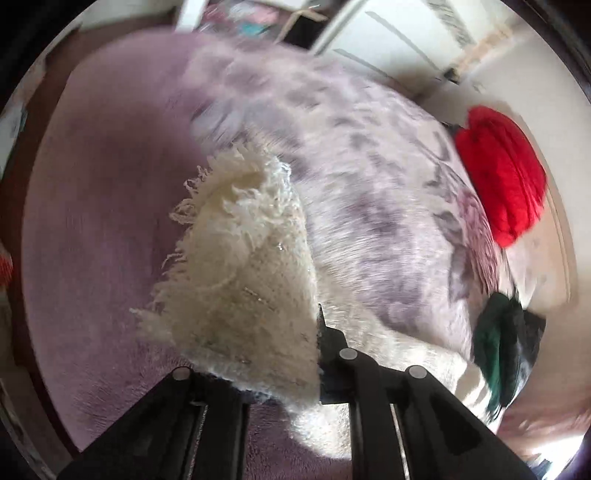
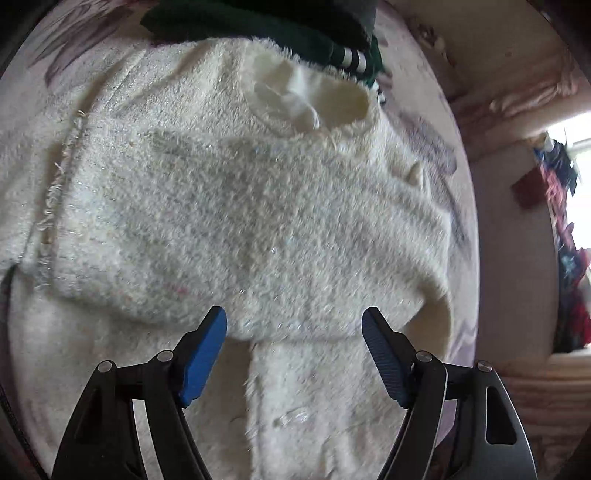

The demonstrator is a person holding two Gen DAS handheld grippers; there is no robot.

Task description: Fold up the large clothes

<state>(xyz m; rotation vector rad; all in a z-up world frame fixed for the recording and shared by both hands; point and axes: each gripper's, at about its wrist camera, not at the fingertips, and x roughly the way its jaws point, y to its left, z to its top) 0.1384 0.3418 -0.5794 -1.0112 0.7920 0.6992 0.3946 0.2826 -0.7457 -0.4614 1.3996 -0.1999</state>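
A fluffy cream-white sweater (image 2: 258,206) lies spread on the patterned bed cover (image 2: 88,44), neck opening at the far end. My right gripper (image 2: 295,336) is open and empty, hovering just above the sweater's lower part, blue fingertips (image 2: 207,350) apart. My left gripper (image 1: 280,373) is shut on a fringed cream edge of the sweater (image 1: 243,280) and holds it lifted above the bed; the cloth hides most of the jaws.
A dark green garment with white stripes (image 2: 280,29) lies beyond the sweater's neck; it also shows in the left wrist view (image 1: 506,350). A red garment (image 1: 506,173) lies farther off on the bed. A mauve blanket (image 1: 103,206) covers the left side.
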